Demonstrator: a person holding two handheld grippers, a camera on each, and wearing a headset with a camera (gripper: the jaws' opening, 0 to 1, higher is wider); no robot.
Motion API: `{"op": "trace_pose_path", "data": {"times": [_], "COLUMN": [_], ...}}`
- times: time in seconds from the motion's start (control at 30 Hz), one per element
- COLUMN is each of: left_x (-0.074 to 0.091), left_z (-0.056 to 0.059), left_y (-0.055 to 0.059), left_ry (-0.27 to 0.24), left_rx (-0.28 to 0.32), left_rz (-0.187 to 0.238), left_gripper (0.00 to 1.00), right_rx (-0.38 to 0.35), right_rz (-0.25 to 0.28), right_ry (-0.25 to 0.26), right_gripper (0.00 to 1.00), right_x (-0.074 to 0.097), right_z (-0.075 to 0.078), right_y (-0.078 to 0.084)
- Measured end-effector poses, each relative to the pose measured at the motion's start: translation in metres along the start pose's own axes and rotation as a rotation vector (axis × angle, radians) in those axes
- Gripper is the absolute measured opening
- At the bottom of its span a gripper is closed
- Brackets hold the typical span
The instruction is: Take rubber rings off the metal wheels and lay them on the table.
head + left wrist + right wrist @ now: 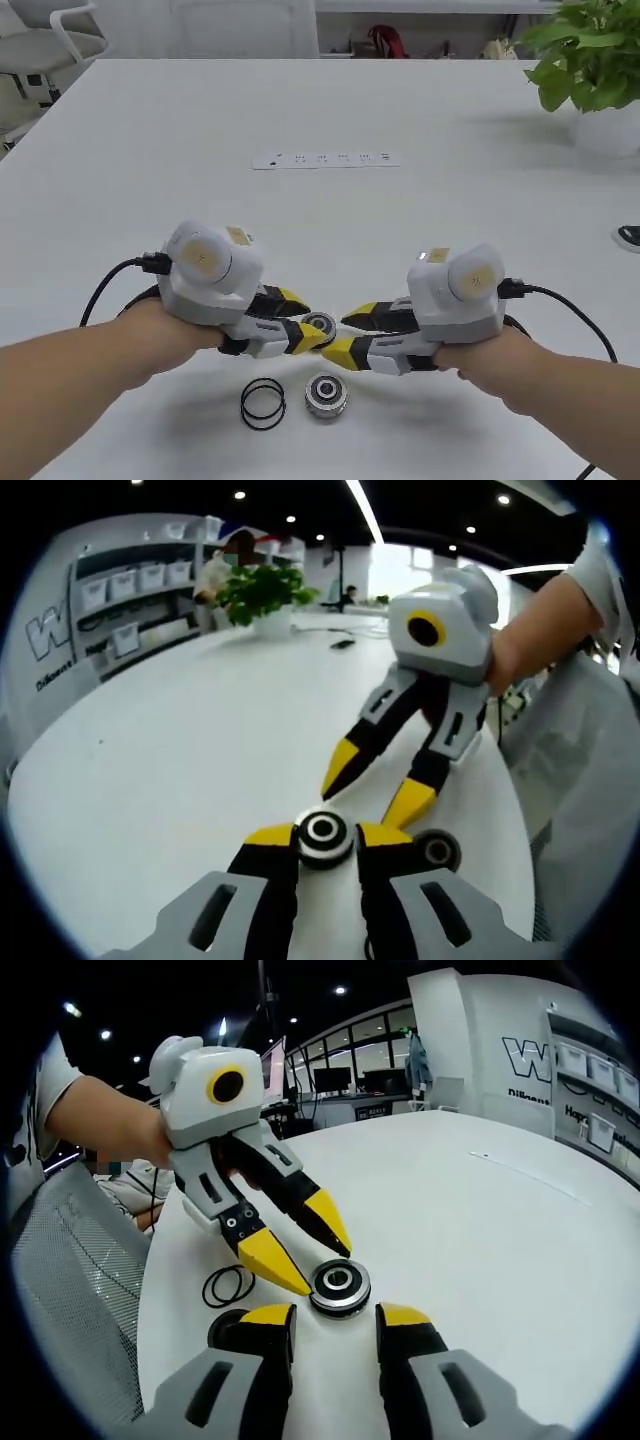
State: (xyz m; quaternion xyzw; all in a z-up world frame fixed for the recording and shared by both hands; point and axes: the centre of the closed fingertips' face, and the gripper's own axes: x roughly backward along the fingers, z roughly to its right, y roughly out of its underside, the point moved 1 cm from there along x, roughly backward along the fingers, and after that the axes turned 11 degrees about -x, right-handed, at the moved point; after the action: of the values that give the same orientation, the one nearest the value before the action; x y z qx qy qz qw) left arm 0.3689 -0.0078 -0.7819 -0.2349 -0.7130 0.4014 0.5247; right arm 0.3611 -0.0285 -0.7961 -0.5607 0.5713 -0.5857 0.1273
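Observation:
My left gripper (308, 319) is shut on a small metal wheel (321, 325), held just above the white table (330, 225). In the left gripper view that wheel (323, 837) sits between my own yellow tips. My right gripper (342, 334) faces it, open, its tips a little short of the wheel (340, 1286). A second wheel (326, 395) lies on the table near me, beside two loose black rubber rings (263, 403). The rings (228, 1285) also lie left of the held wheel in the right gripper view.
A white power strip (326, 160) lies mid-table. A potted plant (590, 60) stands at the far right corner, and a dark object (630, 237) sits at the right edge. Black cables (110, 285) trail from both grippers. An office chair (50, 40) stands beyond the far left.

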Motion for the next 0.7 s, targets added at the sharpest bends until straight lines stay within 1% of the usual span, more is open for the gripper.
{"op": "trace_pose_path", "data": {"times": [0.23, 0.3, 0.43, 0.7], "left_x": [-0.0035, -0.0043, -0.0042, -0.0034], "left_z": [-0.0003, -0.0024, -0.0002, -0.0010], "left_y": [0.0024, 0.0043, 0.0045, 0.0037], "left_ry": [0.001, -0.009, -0.006, -0.024], "left_rx": [-0.016, -0.016, -0.020, -0.025], "left_rz": [-0.020, -0.031, -0.032, -0.029], "left_gripper": [0.18, 0.15, 0.15, 0.14], "right_rx": [0.001, 0.001, -0.001, -0.001], "right_rz": [-0.002, -0.001, 0.000, 0.002], "right_ry": [-0.003, -0.002, -0.001, -0.004], "right_gripper": [0.28, 0.28, 0.28, 0.28], "right_x": [-0.0007, -0.0007, -0.0006, -0.0035], "right_z": [-0.0003, -0.0001, 0.0007, -0.0009], "right_y": [-0.0001, -0.0005, -0.0005, -0.0021]}}
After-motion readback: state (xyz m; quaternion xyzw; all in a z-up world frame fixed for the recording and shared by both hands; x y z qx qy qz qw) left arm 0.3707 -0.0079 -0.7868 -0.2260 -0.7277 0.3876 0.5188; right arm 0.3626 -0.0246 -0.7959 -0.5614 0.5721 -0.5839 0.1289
